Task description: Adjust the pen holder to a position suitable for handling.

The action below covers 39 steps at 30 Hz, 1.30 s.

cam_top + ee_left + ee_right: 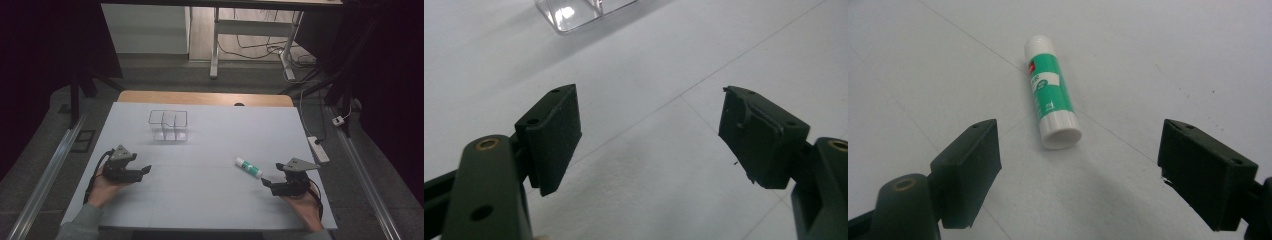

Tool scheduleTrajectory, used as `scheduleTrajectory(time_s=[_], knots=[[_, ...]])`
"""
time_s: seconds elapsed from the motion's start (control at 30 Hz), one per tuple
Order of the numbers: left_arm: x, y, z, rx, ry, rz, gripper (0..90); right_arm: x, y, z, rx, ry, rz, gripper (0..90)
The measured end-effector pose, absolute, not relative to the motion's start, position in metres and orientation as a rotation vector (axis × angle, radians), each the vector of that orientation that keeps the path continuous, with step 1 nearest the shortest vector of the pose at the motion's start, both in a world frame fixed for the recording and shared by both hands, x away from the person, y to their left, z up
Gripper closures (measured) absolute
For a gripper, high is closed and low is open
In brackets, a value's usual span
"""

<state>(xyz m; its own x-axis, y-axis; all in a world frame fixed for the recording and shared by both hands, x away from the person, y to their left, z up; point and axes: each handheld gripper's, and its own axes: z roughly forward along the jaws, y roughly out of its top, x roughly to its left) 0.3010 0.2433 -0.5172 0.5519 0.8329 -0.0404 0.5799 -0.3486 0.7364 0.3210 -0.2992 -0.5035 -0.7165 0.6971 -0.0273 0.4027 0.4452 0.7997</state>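
A green and white glue stick (249,167) lies flat on the white table, right of centre. In the right gripper view the glue stick (1050,95) lies just beyond the jaws, its white base toward the camera. My right gripper (264,182) (1078,172) is open, a short way in front of the stick and apart from it. My left gripper (147,169) (649,135) is open at the left with nothing between its jaws. A clear plastic organiser box (168,125) with compartments stands toward the back, and a corner of the organiser box (574,12) reaches into the left gripper view.
The white table top (210,200) has faint grid lines. A wooden edge (200,97) runs along the back. A power strip (318,148) and cables lie on the floor at the right. A metal rail (45,175) runs along the left.
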Motion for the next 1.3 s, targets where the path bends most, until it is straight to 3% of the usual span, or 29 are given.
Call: scheduleTrajectory(time_s=[0.83, 1.0, 1.17, 1.3], knots=[[0.347, 0.250, -0.516, 2.067, 1.226, 0.485, 33.9, 0.321, -0.297, -0.505, 0.927, 2.350, 1.148, 17.5], [0.353, 0.251, -0.514, 2.059, 1.225, 0.489, 39.9, 0.320, -0.297, -0.505, 0.929, 2.355, 1.136, 17.5], [0.360, 0.252, -0.514, 2.035, 1.235, 0.486, 53.8, 0.321, -0.297, -0.506, 0.930, 2.355, 1.140, 17.6], [0.367, 0.253, -0.515, 2.040, 1.236, 0.485, 59.9, 0.321, -0.296, -0.507, 0.929, 2.356, 1.136, 17.7]])
